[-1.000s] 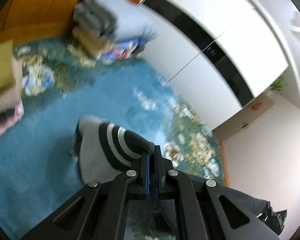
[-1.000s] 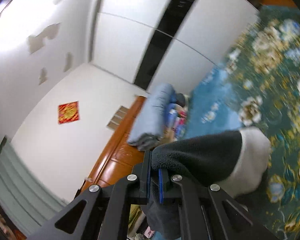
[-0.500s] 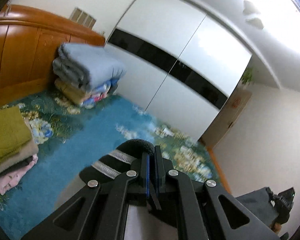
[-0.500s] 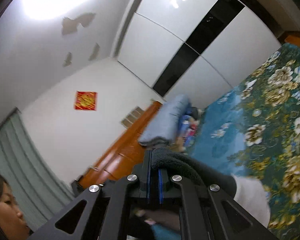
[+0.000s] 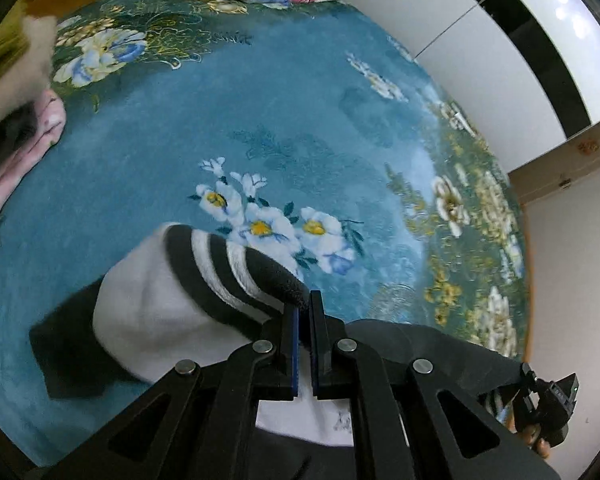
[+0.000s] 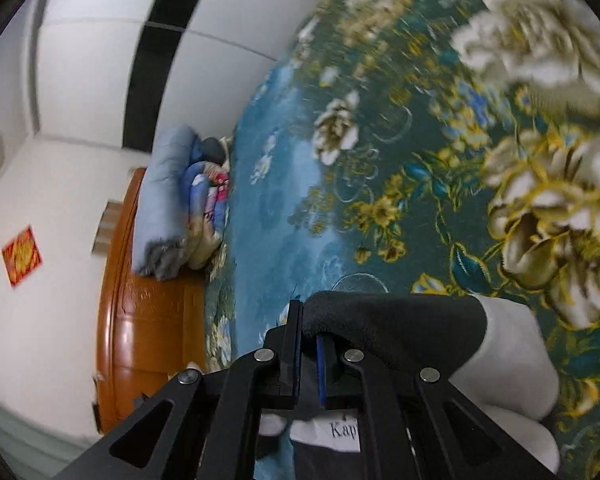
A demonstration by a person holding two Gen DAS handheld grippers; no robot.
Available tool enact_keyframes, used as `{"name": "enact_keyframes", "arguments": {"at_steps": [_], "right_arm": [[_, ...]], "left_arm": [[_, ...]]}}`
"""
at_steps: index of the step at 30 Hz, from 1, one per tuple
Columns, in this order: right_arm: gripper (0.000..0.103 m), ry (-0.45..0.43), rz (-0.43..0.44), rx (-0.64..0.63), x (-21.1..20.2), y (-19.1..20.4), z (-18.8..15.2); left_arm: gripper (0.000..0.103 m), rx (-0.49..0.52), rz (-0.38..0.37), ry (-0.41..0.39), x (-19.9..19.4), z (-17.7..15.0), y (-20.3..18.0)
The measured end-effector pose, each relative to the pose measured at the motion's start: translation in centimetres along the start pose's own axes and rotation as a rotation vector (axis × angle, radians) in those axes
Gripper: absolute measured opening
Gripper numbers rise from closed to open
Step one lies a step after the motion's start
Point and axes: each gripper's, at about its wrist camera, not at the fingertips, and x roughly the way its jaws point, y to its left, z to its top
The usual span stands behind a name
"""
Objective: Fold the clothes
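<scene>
— What have you got in the left gripper (image 5: 304,312)?

— I have it clamped on the dark, white-striped edge of the garment (image 5: 160,300); the white and black cloth hangs from there down toward the blue floral bedspread (image 5: 260,100).

— And the right gripper (image 6: 309,320)?

— My right is pinched on another dark edge of the same garment (image 6: 400,328), its white part draping off to the right. A white label shows below the jaws.

— Anything else around?

— I see folded quilts (image 6: 180,200) stacked against the wooden headboard (image 6: 148,320), and a pile of folded clothes (image 5: 8,120) at the left edge.
</scene>
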Motion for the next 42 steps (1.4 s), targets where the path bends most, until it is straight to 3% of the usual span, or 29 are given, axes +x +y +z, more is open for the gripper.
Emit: {"name": "enact_keyframes", "arguments": {"at_steps": [5, 10, 15, 18, 19, 20, 21, 22, 23, 27, 32, 35, 39, 42], "right_arm": [[0.006, -0.01, -0.038, 0.053, 2.0, -1.1, 2.8], [0.006, 0.01, -0.1, 0.098, 4.7, -2.4, 4.5], [0.009, 0.042, -0.15, 0.052, 6.5, -2.2, 4.5], [0.011, 0.044, -0.159, 0.01, 6.2, -1.5, 4.3], [0.016, 0.036, -0.154, -0.008, 5.8, -1.1, 4.2], [0.028, 0.029, -0.149, -0.025, 5.4, -0.7, 4.0], [0.037, 0.022, -0.144, -0.042, 4.9, -0.3, 3.8], [0.053, 0.015, -0.14, -0.059, 4.5, 0.2, 3.6], [0.057, 0.008, -0.135, -0.076, 4.1, 0.6, 3.4], [0.057, 0.024, -0.078, -0.167, 2.4, 2.9, 1.2], [0.057, 0.19, -0.033, -0.288, 6.0, 5.0, -3.5], [0.057, 0.288, -0.125, -0.248, 10.4, 3.1, -5.0], [0.057, 0.303, -0.241, -0.199, 13.8, 0.1, -5.3], [0.052, 0.333, -0.272, -0.166, 15.6, -1.0, -5.1]], "left_arm": [[0.004, 0.006, 0.022, 0.015, 2.1, 3.0, -1.4], [0.004, -0.023, 0.074, 0.08, 6.5, 5.4, -1.8], [0.004, 0.031, 0.106, 0.116, 8.7, 5.6, -2.5], [0.009, 0.011, 0.064, 0.125, 8.1, 5.8, -2.0], [0.011, -0.001, 0.048, 0.131, 7.9, 6.0, -1.7], [0.013, -0.012, 0.026, 0.127, 7.4, 6.1, -1.4], [0.02, -0.017, 0.005, 0.115, 6.7, 6.2, -1.2], [0.029, -0.018, -0.01, 0.104, 6.0, 6.2, -1.1], [0.032, -0.021, -0.025, 0.091, 5.2, 6.1, -0.9], [0.036, -0.055, -0.105, 0.028, 2.7, 5.5, -0.2], [0.037, -0.064, -0.133, -0.025, 0.1, 4.6, 0.6], [0.037, -0.069, -0.151, -0.056, -1.5, 4.0, 1.1], [0.04, -0.075, -0.174, -0.098, -3.6, 3.3, 1.9], [0.043, -0.076, -0.19, -0.122, -4.8, 3.0, 2.7]]}}
